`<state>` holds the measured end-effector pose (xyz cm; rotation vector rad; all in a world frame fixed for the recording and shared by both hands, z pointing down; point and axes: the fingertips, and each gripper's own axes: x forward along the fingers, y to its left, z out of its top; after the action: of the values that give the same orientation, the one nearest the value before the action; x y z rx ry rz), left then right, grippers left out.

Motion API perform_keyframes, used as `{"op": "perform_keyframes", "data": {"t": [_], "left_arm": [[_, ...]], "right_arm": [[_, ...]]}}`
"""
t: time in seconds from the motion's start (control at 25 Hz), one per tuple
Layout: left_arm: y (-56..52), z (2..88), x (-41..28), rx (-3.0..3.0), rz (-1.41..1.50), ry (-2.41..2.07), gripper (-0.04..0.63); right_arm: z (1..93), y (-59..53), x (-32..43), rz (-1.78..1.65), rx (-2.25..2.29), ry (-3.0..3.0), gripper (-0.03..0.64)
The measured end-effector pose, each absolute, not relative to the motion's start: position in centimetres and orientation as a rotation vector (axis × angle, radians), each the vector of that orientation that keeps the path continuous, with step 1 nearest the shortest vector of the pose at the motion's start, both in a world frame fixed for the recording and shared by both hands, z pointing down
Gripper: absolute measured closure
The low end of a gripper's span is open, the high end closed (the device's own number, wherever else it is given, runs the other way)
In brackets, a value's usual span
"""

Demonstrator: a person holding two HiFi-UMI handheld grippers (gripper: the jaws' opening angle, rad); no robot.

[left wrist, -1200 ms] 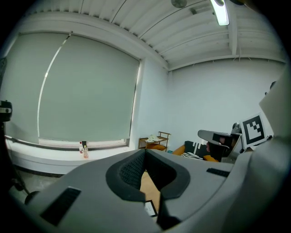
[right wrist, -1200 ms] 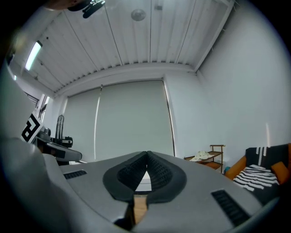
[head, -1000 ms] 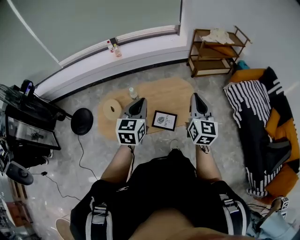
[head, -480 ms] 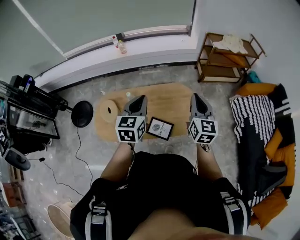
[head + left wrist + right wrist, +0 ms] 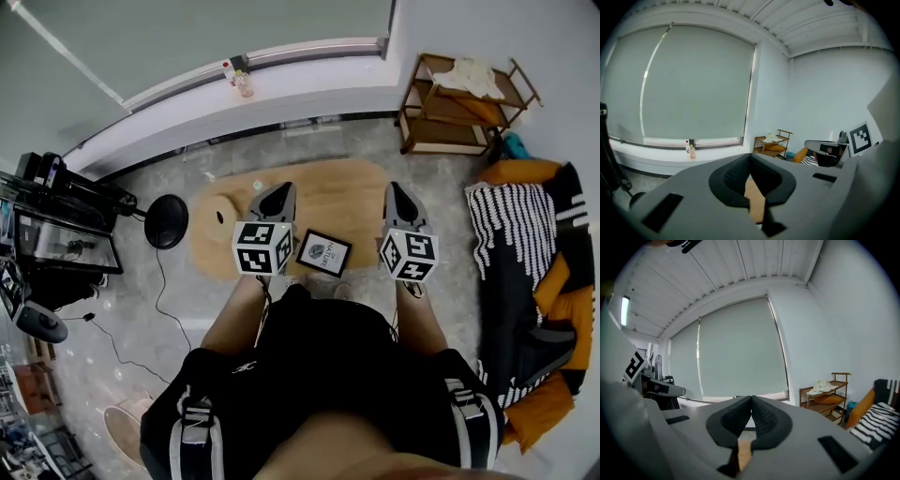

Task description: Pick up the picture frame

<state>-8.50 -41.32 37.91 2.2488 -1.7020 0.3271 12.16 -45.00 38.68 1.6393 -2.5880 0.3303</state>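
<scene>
A small black picture frame point(image 5: 324, 253) with a white print lies flat on the low oval wooden table point(image 5: 323, 192), near its front edge. My left gripper point(image 5: 278, 200) hangs above the table just left of the frame, jaws shut and empty. My right gripper point(image 5: 397, 198) hovers to the frame's right, also shut on nothing. In the left gripper view the closed gripper point(image 5: 750, 161) points over the table toward the window wall. In the right gripper view the closed gripper point(image 5: 751, 402) does the same. The frame is hidden in both gripper views.
A round pale disc point(image 5: 223, 214) rests on the table's left end. A black round stool point(image 5: 166, 225) stands left of the table. A wooden shelf point(image 5: 464, 101) is at the back right, a striped sofa point(image 5: 525, 234) at the right. Bottles point(image 5: 244, 86) stand on the window ledge.
I have stepped forward toward the table: both grippers now reach over its front part on either side of the frame. Both jaws stayed shut.
</scene>
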Motion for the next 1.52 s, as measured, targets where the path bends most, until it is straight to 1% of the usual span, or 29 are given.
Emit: {"op": "perform_keyframes", "data": {"t": [0.24,0.4,0.44,0.48,0.52,0.56,0.64,0.72,0.92,1.28,1.52], "left_arm": [[-42.8,41.4,-10.5,2.219,0.476,-1.579,0.574],[-43.4,44.9,-11.8,2.173,0.563,-1.539,0.568],[-43.7,45.9,-12.0,2.165,0.583,-1.525,0.551],[-44.0,46.8,-12.3,2.157,0.599,-1.512,0.498],[-44.3,47.8,-12.6,2.149,0.613,-1.499,0.464],[-44.5,48.9,-13.0,2.138,0.629,-1.485,0.443],[-44.6,51.4,-13.8,2.103,0.658,-1.444,0.422],[-44.3,54.3,-14.1,2.057,0.681,-1.378,0.416],[-45.6,61.2,-13.8,1.999,0.762,-1.225,0.411],[-43.2,75.1,-11.8,1.842,0.972,-0.966,0.411],[-44.6,84.9,-11.7,1.771,0.988,-0.879,0.411]], "right_arm": [[40.6,-46.1,11.1,0.429,1.711,-2.496,0.6],[44.6,-46.1,10.5,0.573,1.674,-2.399,0.596],[45.9,-46.1,10.2,0.621,1.646,-2.38,0.542],[47.2,-46.2,9.9,0.669,1.621,-2.36,0.507],[48.5,-46.2,9.5,0.714,1.603,-2.338,0.5],[49.7,-46.1,9.2,0.755,1.59,-2.314,0.497],[52.3,-45.5,8.5,0.833,1.564,-2.26,0.492],[54.8,-44.8,7.8,0.884,1.53,-2.202,0.483],[60.4,-46.4,6.7,0.843,1.491,-2.099,0.483],[73.3,-43.4,7.7,1.078,1.421,-1.849,0.483],[83.5,-43.4,7.4,1.205,1.389,-1.726,0.483]]}}
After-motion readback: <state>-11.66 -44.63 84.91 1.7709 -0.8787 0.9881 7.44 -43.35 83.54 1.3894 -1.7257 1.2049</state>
